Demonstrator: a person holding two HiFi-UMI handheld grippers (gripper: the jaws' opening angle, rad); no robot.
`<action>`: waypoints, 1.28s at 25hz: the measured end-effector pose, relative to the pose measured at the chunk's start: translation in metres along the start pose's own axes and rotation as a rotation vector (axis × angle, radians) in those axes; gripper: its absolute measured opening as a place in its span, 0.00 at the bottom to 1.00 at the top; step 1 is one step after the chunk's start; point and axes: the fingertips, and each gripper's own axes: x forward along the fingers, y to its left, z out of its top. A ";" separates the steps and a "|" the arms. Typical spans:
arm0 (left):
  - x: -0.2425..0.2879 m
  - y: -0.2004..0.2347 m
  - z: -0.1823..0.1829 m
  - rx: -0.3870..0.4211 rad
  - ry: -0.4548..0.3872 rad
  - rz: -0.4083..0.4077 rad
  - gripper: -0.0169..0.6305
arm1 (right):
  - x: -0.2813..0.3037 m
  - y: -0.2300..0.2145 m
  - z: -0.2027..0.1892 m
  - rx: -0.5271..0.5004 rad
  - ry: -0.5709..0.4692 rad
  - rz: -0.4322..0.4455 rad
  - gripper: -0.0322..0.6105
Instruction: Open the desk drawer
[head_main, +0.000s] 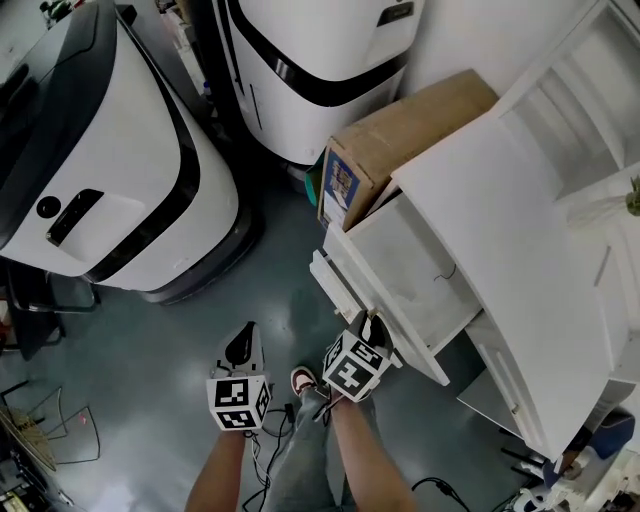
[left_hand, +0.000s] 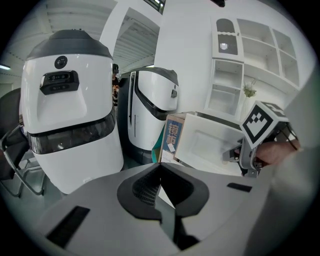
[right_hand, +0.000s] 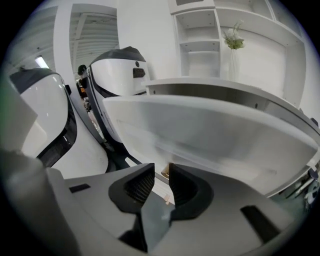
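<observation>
Our right hand-held gripper (right_hand: 161, 174) is standing narrowly parted, pressing on nothing, at the drawer (head_main: 425, 290) front; our left hand-held gripper (left_hand: 158, 175) is hanging closed, empty. We are judging the drawer already open.

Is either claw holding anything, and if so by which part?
Nothing is held. The left claw is shut, empty; the right claw stands open at the front of the drawer, pads clear.

grey floor (head_main: 150, 345) carries two white machines (head_main: 110, 190) and a cardboard box (head_main: 400, 130)
</observation>
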 end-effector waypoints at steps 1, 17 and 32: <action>-0.003 -0.001 0.003 -0.004 -0.004 0.006 0.05 | -0.005 0.005 0.004 -0.023 -0.010 0.024 0.21; -0.078 -0.078 0.130 -0.040 -0.199 -0.013 0.05 | -0.171 0.010 0.177 -0.323 -0.361 0.433 0.24; -0.142 -0.181 0.410 0.046 -0.562 -0.253 0.05 | -0.339 -0.164 0.390 -0.294 -0.826 0.334 0.06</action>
